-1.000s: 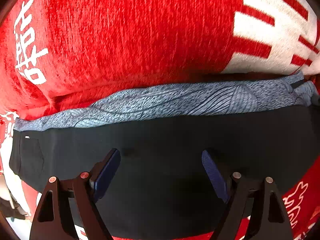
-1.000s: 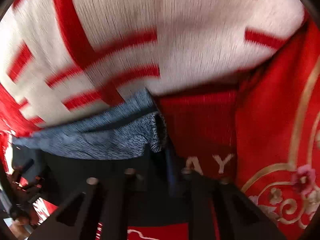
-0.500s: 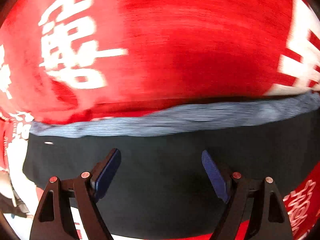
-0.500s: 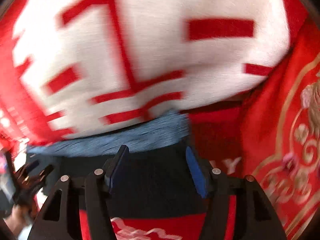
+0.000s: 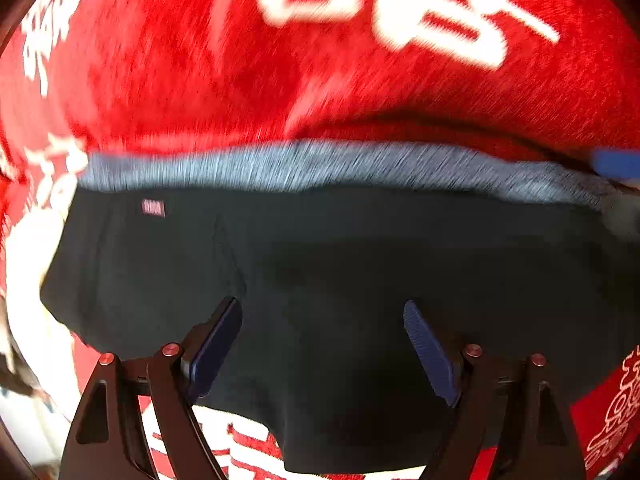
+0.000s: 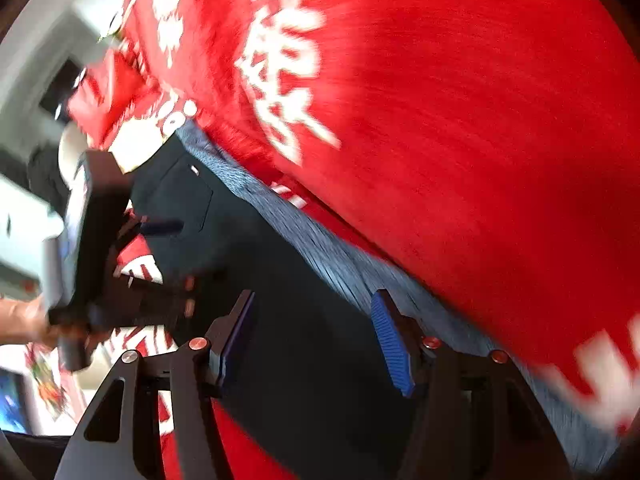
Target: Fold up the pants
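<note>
The dark pants (image 5: 360,264) lie flat on the red blanket (image 5: 240,80), their grey-blue waistband (image 5: 320,164) along the far edge. The left claw (image 5: 322,344) stays spread wide over the dark cloth, gripping nothing. The right claw (image 6: 316,338), a second ago shut at the waistband's corner, now stands apart and has swung round over the pants, showing the left claw (image 6: 160,228) opposite.

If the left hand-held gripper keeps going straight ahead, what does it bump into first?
Most likely the dark pants: the left hand-held gripper is open, right over that fabric. Beyond lie the gray-blue waistband and the red blanket. Depth is hard to judge.
</note>
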A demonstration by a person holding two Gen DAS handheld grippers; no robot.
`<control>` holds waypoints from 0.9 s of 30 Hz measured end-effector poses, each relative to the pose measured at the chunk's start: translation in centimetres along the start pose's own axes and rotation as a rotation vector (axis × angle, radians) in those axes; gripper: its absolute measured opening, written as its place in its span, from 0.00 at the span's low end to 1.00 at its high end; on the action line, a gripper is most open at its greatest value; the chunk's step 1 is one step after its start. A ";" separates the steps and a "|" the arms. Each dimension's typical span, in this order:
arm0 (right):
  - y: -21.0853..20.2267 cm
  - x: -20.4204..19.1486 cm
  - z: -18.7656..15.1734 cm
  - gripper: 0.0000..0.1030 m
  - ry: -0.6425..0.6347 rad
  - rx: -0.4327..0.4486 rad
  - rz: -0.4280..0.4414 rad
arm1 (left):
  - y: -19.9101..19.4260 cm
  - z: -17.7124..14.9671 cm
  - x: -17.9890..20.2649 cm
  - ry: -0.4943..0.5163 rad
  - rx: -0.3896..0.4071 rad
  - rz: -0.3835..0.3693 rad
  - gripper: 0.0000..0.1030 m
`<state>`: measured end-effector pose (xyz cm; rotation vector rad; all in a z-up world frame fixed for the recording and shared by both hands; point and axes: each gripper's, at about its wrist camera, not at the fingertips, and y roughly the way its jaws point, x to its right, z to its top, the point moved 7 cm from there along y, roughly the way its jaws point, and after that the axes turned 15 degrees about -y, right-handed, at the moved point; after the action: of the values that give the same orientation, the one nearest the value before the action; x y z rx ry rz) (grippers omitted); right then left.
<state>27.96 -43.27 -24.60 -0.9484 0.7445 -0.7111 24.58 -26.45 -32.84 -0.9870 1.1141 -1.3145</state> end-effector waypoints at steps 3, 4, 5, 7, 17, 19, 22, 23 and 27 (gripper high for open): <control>4.0 -0.4 2.5 0.57 -0.009 -0.076 -0.030 | 0.8 -0.9 -1.0 -0.030 0.012 -0.047 0.82; 4.9 0.1 2.4 0.57 -0.006 -0.106 -0.038 | 0.9 -1.0 -1.2 -0.041 0.021 -0.061 0.82; 6.1 0.4 2.4 0.55 -0.002 -0.142 -0.047 | 1.1 -1.2 -1.4 -0.049 0.022 -0.071 0.82; 7.6 1.1 2.4 0.45 0.015 -0.203 -0.067 | 1.4 -1.2 -1.7 -0.064 0.022 -0.096 0.82; 8.9 1.2 5.0 0.18 -0.099 -0.272 -0.230 | 2.4 -0.4 -4.0 -0.078 0.002 -0.108 0.82; 7.6 0.3 5.1 0.28 -0.104 -0.237 -0.249 | 1.9 0.3 -3.9 -0.075 0.021 -0.112 0.82; 3.4 -0.4 3.7 0.43 -0.026 -0.131 -0.241 | 1.4 2.0 -3.0 -0.039 0.050 -0.119 0.82; 1.3 0.2 2.2 0.43 0.057 -0.095 -0.254 | 1.3 2.4 -2.4 -0.027 0.050 -0.125 0.82; -3.6 4.3 -5.4 0.43 0.348 -0.073 -0.345 | 2.0 3.6 1.3 0.045 0.057 -0.144 0.82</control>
<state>25.21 -50.55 -24.44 -1.0449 0.9255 -1.1791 28.43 -27.90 -34.05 -1.0146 1.0497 -1.4825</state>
